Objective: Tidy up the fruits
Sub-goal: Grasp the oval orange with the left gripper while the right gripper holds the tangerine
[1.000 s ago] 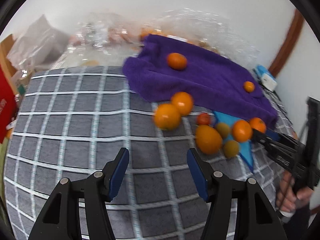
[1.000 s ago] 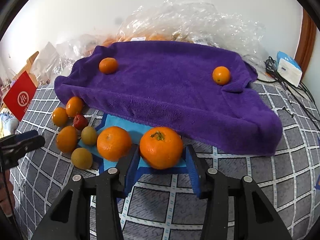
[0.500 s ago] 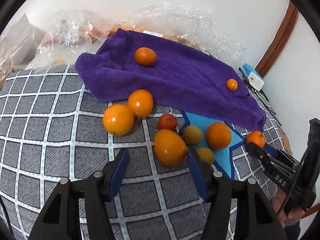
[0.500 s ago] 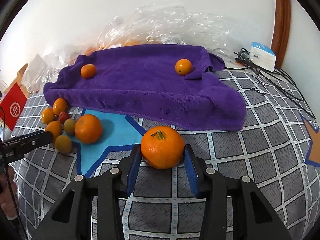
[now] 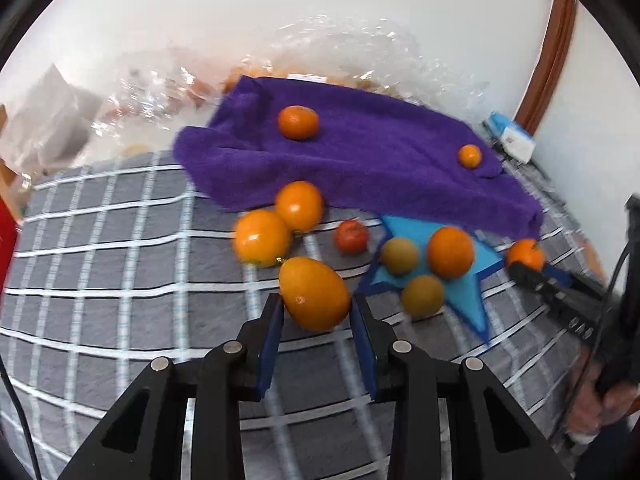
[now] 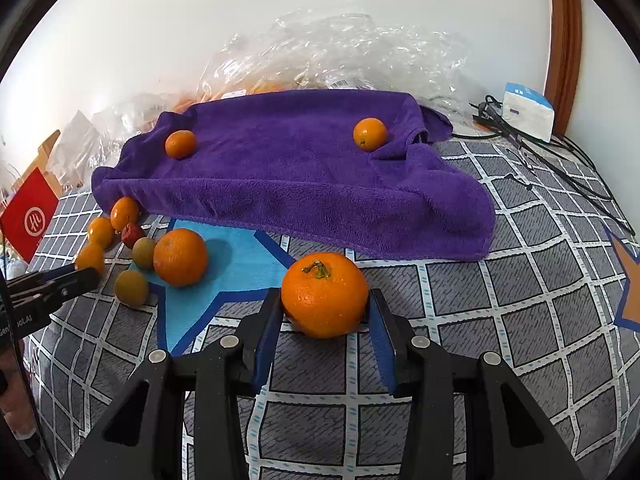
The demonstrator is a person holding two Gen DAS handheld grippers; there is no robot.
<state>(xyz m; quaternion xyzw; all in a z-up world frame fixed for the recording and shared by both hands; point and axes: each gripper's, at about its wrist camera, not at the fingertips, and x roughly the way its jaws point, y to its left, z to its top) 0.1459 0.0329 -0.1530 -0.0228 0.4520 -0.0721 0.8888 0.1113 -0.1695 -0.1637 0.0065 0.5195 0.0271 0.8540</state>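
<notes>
My left gripper (image 5: 317, 312) has its blue pads around an oval orange fruit (image 5: 314, 293) lying on the checked cloth, pads close against its sides. My right gripper (image 6: 325, 312) is shut on a stemmed orange (image 6: 325, 294); it also shows at the right of the left wrist view (image 5: 525, 255). A purple towel (image 6: 304, 172) carries two small oranges (image 6: 180, 144) (image 6: 370, 133). Beside the blue star patch (image 6: 224, 264) lie another orange (image 6: 180, 256), two greenish fruits (image 6: 131, 287), a red fruit (image 5: 351, 236) and two round oranges (image 5: 262, 237).
Crumpled clear plastic bags (image 6: 340, 56) lie behind the towel against the wall. A white-blue box (image 6: 527, 110) and black cables (image 6: 560, 148) are at the far right. A red box (image 6: 28, 212) stands at the left edge.
My left gripper moved forward onto the oval orange fruit and narrowed around it. My right gripper kept hold of the stemmed orange and carried it further right, off the star patch.
</notes>
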